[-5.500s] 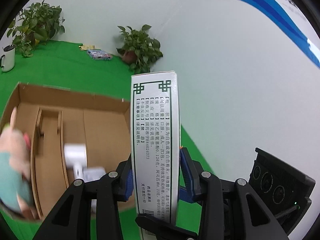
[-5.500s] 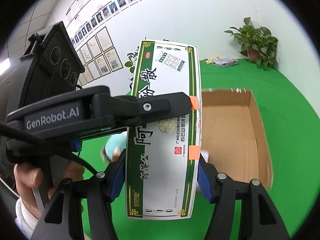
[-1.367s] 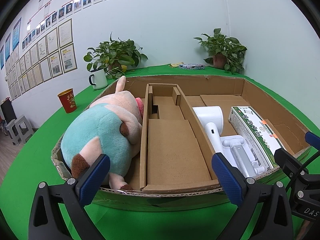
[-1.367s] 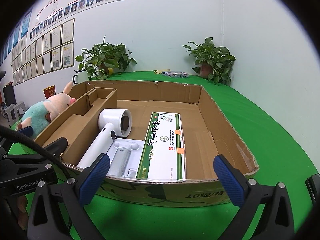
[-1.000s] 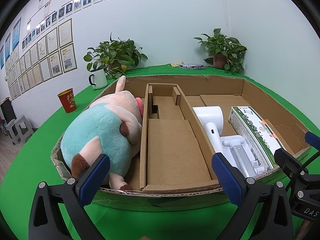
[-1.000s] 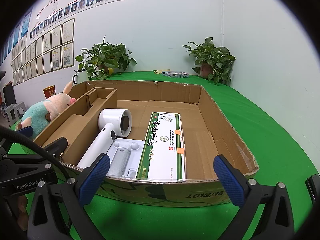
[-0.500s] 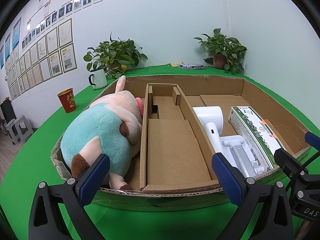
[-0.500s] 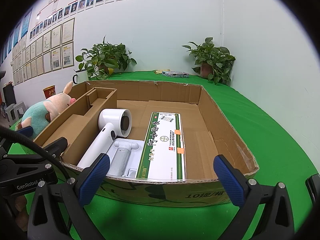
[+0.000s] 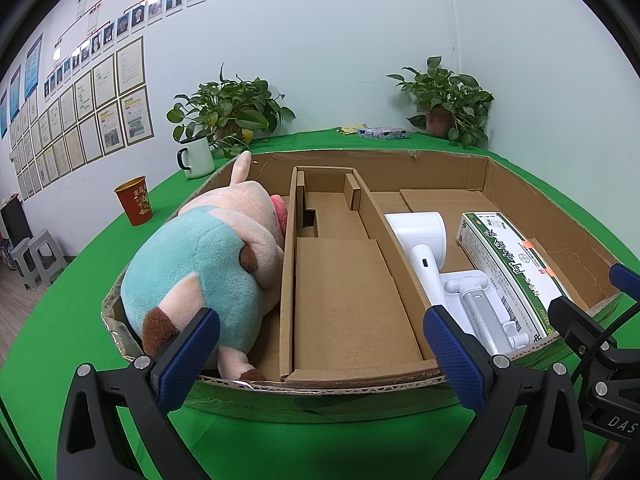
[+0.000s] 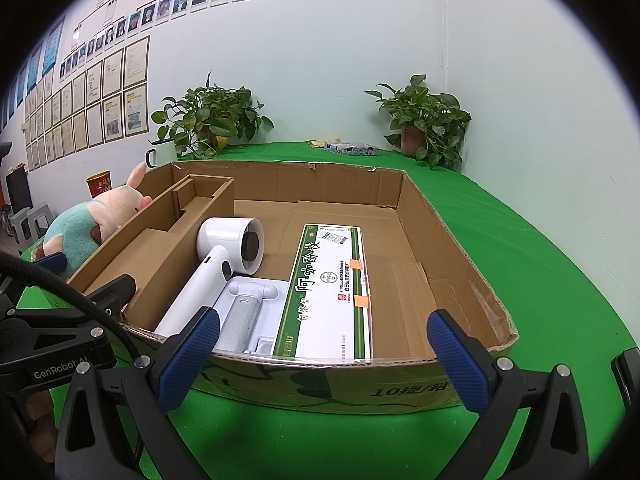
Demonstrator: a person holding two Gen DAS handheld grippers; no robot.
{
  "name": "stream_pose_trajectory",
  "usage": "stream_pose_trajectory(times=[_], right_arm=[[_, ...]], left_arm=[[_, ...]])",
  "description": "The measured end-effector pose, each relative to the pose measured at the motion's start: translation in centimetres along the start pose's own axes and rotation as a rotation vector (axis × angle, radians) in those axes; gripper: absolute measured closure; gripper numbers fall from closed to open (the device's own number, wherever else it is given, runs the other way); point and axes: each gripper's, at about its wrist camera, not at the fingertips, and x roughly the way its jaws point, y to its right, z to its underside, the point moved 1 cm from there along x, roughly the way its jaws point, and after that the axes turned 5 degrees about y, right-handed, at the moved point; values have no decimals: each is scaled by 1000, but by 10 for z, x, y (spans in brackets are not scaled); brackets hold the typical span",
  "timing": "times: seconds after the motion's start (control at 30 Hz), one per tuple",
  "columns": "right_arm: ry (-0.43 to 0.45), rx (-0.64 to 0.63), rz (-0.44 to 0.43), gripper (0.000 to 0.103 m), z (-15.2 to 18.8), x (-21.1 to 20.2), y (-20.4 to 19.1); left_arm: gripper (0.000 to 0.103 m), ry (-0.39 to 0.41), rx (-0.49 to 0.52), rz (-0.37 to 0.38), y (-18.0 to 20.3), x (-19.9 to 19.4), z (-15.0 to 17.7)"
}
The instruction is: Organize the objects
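Note:
A cardboard box (image 9: 360, 384) (image 10: 460, 232) stands on the green table. In it lie a plush pig (image 9: 208, 268) (image 10: 88, 220) at the left, a white hair dryer (image 9: 424, 248) (image 10: 224, 256) with a white tray part (image 10: 248, 312), and a white-and-green medicine carton (image 9: 508, 264) (image 10: 332, 292) at the right. My left gripper (image 9: 320, 356) is open and empty in front of the box's near wall. My right gripper (image 10: 324, 360) is open and empty in front of the near wall too.
A cardboard insert (image 9: 344, 280) divides the box's middle. A red cup (image 9: 134, 206), a white mug (image 9: 196, 158), two potted plants (image 9: 228, 116) (image 9: 448, 100) and a small packet (image 9: 382, 133) stand behind the box. Walls close the back and right.
The medicine carton, held by both grippers 5.5 s ago, now lies in the box and both grippers are open. Nothing has moved over the last second.

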Motion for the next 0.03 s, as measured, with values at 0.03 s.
stream_pose_trajectory(times=[0.03], right_arm=[[0,0,0,0,0,0,0]], left_arm=[[0,0,0,0,0,0,0]])
